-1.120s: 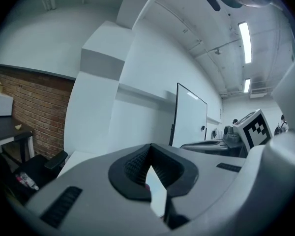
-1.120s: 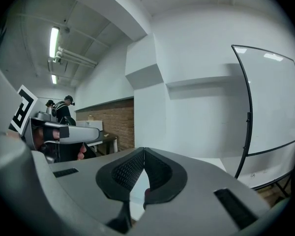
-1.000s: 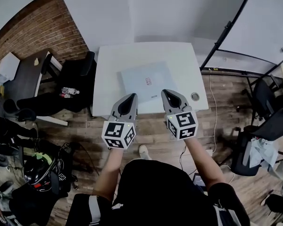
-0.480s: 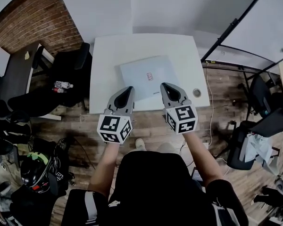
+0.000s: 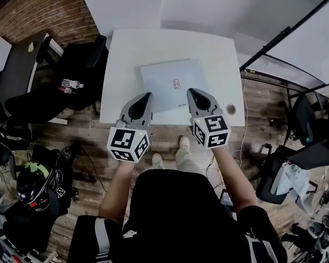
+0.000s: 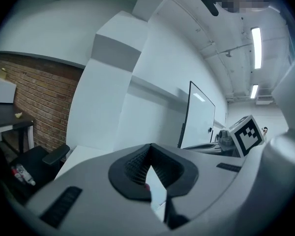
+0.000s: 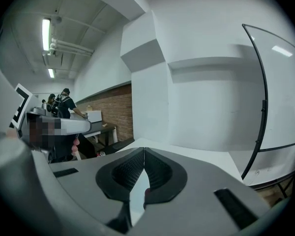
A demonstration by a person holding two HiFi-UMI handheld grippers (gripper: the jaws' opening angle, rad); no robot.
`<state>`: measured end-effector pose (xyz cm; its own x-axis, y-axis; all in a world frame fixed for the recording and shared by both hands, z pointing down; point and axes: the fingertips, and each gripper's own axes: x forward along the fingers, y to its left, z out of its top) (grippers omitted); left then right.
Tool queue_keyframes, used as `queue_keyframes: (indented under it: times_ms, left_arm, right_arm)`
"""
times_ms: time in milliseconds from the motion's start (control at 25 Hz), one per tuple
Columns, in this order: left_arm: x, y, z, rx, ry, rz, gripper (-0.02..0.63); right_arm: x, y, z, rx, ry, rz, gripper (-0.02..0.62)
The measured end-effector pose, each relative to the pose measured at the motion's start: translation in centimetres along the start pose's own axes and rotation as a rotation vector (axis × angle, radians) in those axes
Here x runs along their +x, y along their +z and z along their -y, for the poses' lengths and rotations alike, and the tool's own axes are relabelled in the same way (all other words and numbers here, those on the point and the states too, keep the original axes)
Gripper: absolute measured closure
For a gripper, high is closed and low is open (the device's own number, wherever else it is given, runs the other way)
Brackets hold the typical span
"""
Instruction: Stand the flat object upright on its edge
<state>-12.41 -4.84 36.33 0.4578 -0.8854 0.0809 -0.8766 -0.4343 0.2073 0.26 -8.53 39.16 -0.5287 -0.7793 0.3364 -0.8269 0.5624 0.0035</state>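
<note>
Hovering with jaws pressed together and empty, left gripper [image 5: 149, 96], right gripper [image 5: 191, 91], flat object [image 5: 164, 76] just ahead of both, seemingly untouched, on table [image 5: 130, 47].

Head view: high above the person, facing steeply down – white table [image 5: 126, 53] ahead of both claws, left gripper [image 5: 147, 95] and right gripper [image 5: 192, 92] at its near edge. Each gripper view sits close behind its own jaws, looking along them across the table to the white wall [image 6: 152, 58]. All three share the tabletop – both gripper views also catch the brick wall [image 7: 113, 109].
</note>
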Motion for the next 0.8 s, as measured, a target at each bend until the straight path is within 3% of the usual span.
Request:
queue_keyframes:
  times_ms: [440,800]
  left_arm:
    - [2.2,-0.6,-0.9,-0.006,0.134,-0.02,0.595]
    - [3.2,-2.5,-1.2,-0.06,0.258,-0.04,0.595]
  right_arm:
    - [4.8,1.2,2.9,-0.091,0.179,-0.041,0.555]
    - [8.0,-0.8,3.3,-0.133,0.329,-0.121,0.555]
